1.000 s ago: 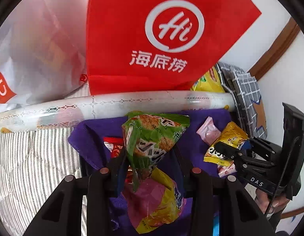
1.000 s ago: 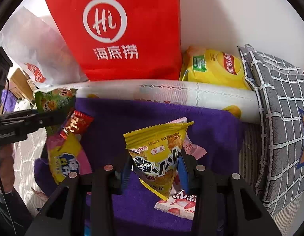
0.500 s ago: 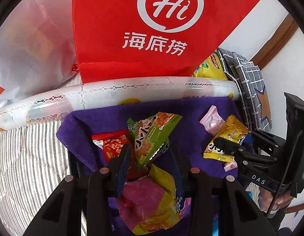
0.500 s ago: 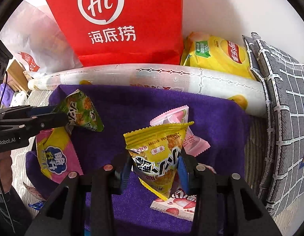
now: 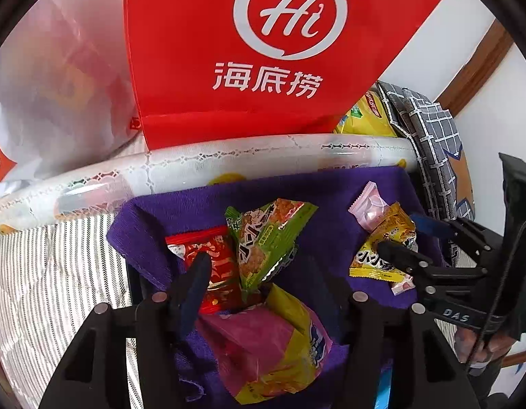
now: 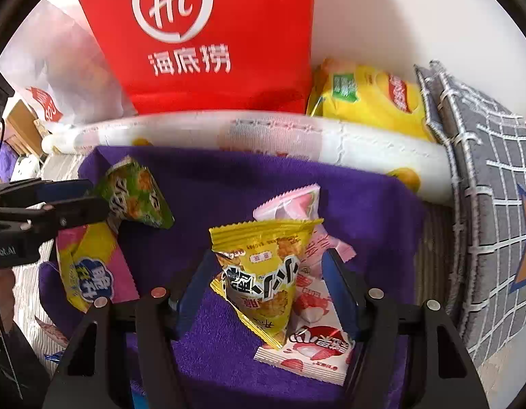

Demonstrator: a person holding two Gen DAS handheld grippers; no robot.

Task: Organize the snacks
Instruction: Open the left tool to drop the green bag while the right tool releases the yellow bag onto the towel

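Observation:
A green triangular snack packet lies on the purple cloth between the spread fingers of my left gripper, which is open. It leans on a red packet and a pink-and-yellow packet. My right gripper is open too, its fingers apart on either side of a yellow triangular packet that rests on pink and white strawberry packets. The green packet also shows in the right wrist view, beside the left gripper's fingers.
A red "Hi" bag stands behind a rolled white mat. A white plastic bag sits at left, a yellow chips bag and a grey checked cushion at right. Striped bedding lies left of the cloth.
Both grippers lowered toward the cloth and their fingers spread apart. The green packet dropped from the left gripper onto the cloth; the yellow packet now rests loose between the right fingers.

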